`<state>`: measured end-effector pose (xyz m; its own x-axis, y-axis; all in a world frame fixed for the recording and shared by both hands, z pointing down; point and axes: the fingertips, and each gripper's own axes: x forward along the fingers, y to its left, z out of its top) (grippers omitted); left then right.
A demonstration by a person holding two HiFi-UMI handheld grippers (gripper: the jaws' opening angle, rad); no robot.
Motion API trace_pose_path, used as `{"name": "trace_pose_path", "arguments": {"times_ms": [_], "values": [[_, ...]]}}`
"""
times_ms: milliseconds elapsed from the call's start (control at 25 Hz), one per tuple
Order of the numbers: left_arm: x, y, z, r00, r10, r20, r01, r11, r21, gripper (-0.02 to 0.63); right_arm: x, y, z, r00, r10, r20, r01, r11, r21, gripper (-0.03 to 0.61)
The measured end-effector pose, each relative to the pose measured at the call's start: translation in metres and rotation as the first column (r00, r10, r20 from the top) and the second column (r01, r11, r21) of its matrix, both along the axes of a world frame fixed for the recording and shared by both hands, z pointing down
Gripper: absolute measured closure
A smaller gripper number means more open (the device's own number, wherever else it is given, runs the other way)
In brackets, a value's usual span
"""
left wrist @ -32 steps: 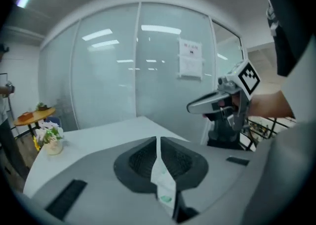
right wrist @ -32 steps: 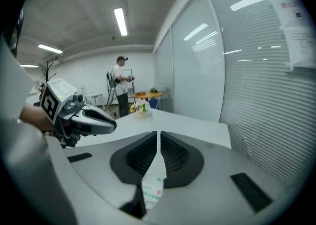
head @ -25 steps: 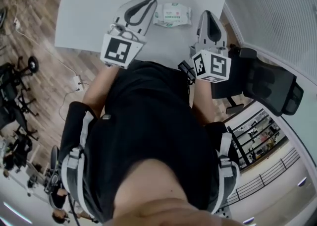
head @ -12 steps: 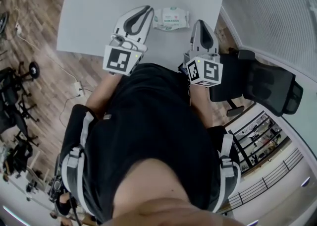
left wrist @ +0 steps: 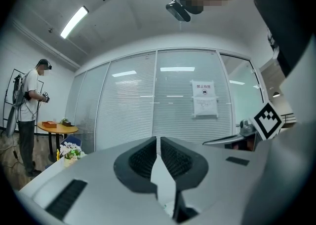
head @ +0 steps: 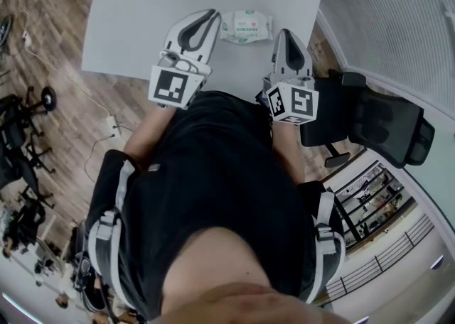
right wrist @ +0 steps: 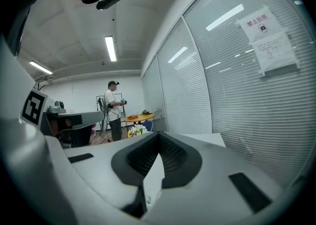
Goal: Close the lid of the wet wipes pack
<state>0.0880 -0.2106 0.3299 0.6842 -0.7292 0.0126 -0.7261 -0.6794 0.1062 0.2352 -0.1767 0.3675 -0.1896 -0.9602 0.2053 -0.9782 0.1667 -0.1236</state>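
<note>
The wet wipes pack [head: 245, 26], white with a green label, lies flat on the white table [head: 142, 17] between my two grippers. I cannot tell from here how its lid stands. My left gripper [head: 212, 12] hovers just left of the pack, its jaws drawn together to a hairline slit with nothing between them [left wrist: 158, 138]. My right gripper [head: 286, 31] sits just right of the pack and slightly nearer to me. It is shut and holds nothing [right wrist: 159, 134]. Neither gripper touches the pack.
A black office chair [head: 377, 120] stands right of the table, close behind my right gripper. The table's near edge runs under both marker cubes. A glass wall with blinds [left wrist: 163, 100] lies ahead. Another person [right wrist: 114, 110] stands by a round table [right wrist: 139, 117] far off.
My right gripper has drifted a little left, closer to the pack. The left gripper and the pack have stayed put.
</note>
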Motion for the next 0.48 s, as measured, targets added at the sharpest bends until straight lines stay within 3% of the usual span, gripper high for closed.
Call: {"name": "trace_pose_path", "arguments": {"times_ms": [480], "values": [[-0.0009, 0.0016, 0.0001, 1.000, -0.003, -0.008, 0.003, 1.000, 0.002, 0.569, -0.0005, -0.0010, 0.0020, 1.000, 0.001, -0.002, -0.001, 1.000, -0.005, 0.557]]}}
